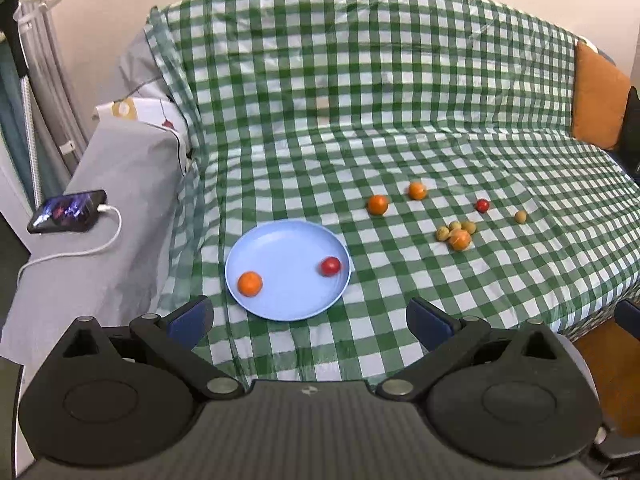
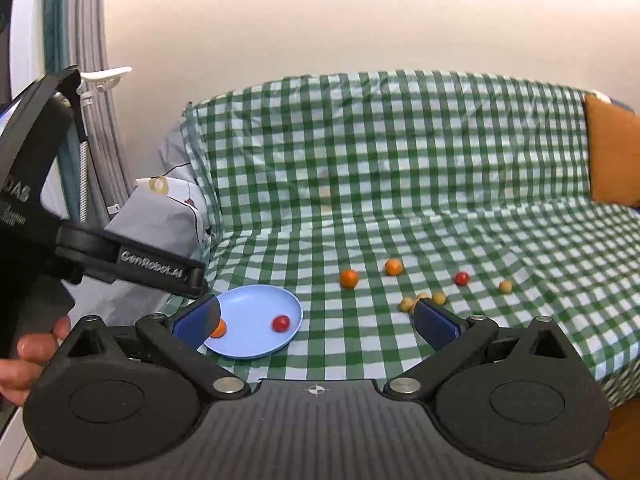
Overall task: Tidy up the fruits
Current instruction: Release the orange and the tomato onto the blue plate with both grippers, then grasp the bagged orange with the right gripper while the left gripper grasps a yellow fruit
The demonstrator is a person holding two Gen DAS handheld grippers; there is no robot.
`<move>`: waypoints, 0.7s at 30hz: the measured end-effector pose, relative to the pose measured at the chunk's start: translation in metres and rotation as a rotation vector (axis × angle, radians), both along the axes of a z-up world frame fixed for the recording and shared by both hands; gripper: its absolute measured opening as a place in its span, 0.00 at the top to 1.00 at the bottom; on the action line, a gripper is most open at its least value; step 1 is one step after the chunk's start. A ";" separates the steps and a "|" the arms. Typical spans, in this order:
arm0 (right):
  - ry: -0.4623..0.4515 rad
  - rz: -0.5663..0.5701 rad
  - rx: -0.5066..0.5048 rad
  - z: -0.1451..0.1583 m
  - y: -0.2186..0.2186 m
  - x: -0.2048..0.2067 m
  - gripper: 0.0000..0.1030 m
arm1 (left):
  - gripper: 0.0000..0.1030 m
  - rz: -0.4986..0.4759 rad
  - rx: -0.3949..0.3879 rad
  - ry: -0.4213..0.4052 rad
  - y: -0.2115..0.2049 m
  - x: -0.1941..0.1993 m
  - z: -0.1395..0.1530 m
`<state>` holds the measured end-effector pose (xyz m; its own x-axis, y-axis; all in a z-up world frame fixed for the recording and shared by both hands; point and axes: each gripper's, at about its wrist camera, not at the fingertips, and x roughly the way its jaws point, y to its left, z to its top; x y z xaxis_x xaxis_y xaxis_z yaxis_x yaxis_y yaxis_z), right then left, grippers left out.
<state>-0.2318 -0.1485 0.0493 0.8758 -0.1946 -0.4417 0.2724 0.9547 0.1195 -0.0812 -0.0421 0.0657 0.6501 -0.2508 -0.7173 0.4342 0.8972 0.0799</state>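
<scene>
Fruit on the blue plate (image 1: 256, 304): one orange (image 1: 250, 283) and one red tomato (image 1: 330, 266), well apart. I count the rest loose on the checked cloth (image 1: 360, 100) draped over a sofa: two more oranges (image 1: 377, 205), a second red one (image 1: 483, 205), a lone yellowish fruit (image 1: 520, 216), and a touching cluster (image 1: 458, 234). I judge them light, round, smooth, prone to rolling; take each across its widest middle, gently. Left tongs (image 1: 310, 318) and right tongs (image 2: 318, 322) both stand apart, holding nothing. A phone (image 1: 68, 211) charges on the armrest.
</scene>
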 end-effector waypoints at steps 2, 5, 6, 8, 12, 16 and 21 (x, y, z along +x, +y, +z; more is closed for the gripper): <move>-0.013 0.008 -0.003 0.001 -0.001 -0.002 0.01 | 0.00 0.003 -0.008 -0.003 0.002 -0.003 0.002; -0.012 0.007 0.014 -0.001 -0.005 -0.001 0.01 | 0.00 0.019 -0.015 -0.005 0.008 -0.007 0.001; -0.010 0.008 0.019 -0.001 -0.005 -0.001 0.01 | 0.00 0.023 -0.017 -0.004 0.009 -0.008 0.000; -0.010 0.012 0.024 -0.002 -0.005 0.000 0.01 | 0.00 0.032 -0.015 0.004 0.011 -0.007 -0.002; -0.008 0.011 0.039 -0.003 -0.006 0.001 0.01 | 0.00 0.048 -0.036 0.003 0.016 -0.004 -0.003; 0.006 0.014 0.065 -0.009 -0.008 0.007 0.01 | 0.00 0.054 -0.046 0.009 0.017 -0.001 -0.004; 0.017 0.015 0.143 -0.023 -0.019 0.018 0.01 | 0.00 0.064 -0.034 0.020 0.017 0.004 -0.014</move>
<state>-0.2138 -0.1678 0.0267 0.8703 -0.1151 -0.4790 0.2612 0.9322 0.2505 -0.0769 -0.0248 0.0516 0.6514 -0.2338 -0.7218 0.3772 0.9253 0.0406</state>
